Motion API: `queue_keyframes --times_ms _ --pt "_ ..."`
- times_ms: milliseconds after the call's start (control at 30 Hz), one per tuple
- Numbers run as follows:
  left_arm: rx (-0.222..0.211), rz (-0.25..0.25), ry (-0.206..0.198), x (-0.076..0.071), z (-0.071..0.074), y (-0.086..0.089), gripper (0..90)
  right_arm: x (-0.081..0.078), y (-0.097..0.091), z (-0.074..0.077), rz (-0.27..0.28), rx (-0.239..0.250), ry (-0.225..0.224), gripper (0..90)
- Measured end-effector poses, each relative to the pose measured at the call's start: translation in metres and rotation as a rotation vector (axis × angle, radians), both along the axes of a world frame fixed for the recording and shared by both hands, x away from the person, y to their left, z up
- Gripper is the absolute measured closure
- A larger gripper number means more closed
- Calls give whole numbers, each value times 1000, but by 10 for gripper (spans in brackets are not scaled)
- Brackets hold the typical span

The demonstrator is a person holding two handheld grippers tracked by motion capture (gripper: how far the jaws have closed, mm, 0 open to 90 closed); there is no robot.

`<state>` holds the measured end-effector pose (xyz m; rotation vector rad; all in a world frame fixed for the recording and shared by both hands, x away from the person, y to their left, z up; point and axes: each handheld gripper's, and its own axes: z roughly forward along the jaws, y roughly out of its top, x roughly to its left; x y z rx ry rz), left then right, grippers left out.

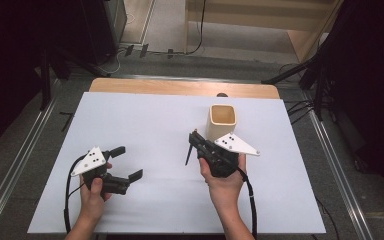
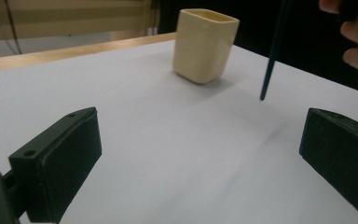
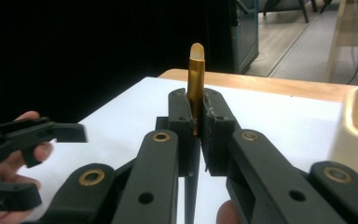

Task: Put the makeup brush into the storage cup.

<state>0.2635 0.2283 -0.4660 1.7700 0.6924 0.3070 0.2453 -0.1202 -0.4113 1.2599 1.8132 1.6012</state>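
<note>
A cream square cup (image 1: 222, 121) stands upright on the white table cover, right of centre and toward the far side. My right gripper (image 1: 196, 137) is just in front and left of it, shut on a dark pencil (image 1: 188, 154) whose point hangs down toward the cover. In the right gripper view the pencil's gold ferrule and pale eraser (image 3: 195, 86) stick up between the closed jaws of the right gripper (image 3: 196, 116), with the cup (image 3: 356, 126) at the right edge. My left gripper (image 1: 127, 162) is open and holds nothing at the near left. Its own view faces the cup (image 2: 205, 44) and the pencil (image 2: 272, 56).
The white cover (image 1: 155, 120) spreads over a wooden table whose far edge (image 1: 180, 87) shows bare. Around it are metal rails, cables on the floor and dark stands at both sides. The left gripper (image 3: 28, 140) appears at the left of the right gripper view.
</note>
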Motion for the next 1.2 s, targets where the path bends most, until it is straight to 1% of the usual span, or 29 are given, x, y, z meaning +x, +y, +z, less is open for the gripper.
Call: queue_keyframes --times_ms 100,167,267,367,467,633,667,700,767,800,833,900,967,1033,1100,1200 --pt "15 27 0 -1 -3 10 0 2 -4 3 -12 -14 -7 849" --pt "15 45 0 -1 -6 16 0 3 -7 5 -19 -22 -16 849" --pt "14 60 1 -3 -9 24 0 5 -10 9 -23 -29 -15 850" --pt "17 67 0 -5 -11 32 0 8 -14 12 -26 -32 -15 850" --pt "34 79 -3 -8 -14 39 0 10 -18 16 -35 -33 -25 849" --pt "35 97 3 -12 -17 51 0 13 -26 21 -53 -45 -36 849" --pt "35 97 3 -12 -17 51 0 13 -26 21 -53 -45 -36 849" --pt "36 102 3 -14 -18 55 0 14 -31 24 -64 -47 -46 850" --pt "40 115 -3 -15 -20 60 0 16 -34 27 -70 -44 -51 850" --pt "31 115 -6 -16 -20 62 0 16 -36 28 -76 -43 -54 850" --pt "24 115 -10 -16 -20 63 0 17 -38 29 -81 -44 -56 850" --pt "32 128 -21 -17 -19 66 0 18 -41 32 -88 -42 -59 850" --pt "33 130 -23 -17 -19 68 0 20 -44 34 -92 -45 -62 850" --pt "21 131 -22 -17 -20 70 0 21 -46 37 -99 -49 -63 850" --pt "11 132 -30 -17 -21 70 0 23 -48 39 -103 -59 -70 850" --pt "9 133 -40 -18 -21 71 0 25 -51 42 -113 -59 -75 850"
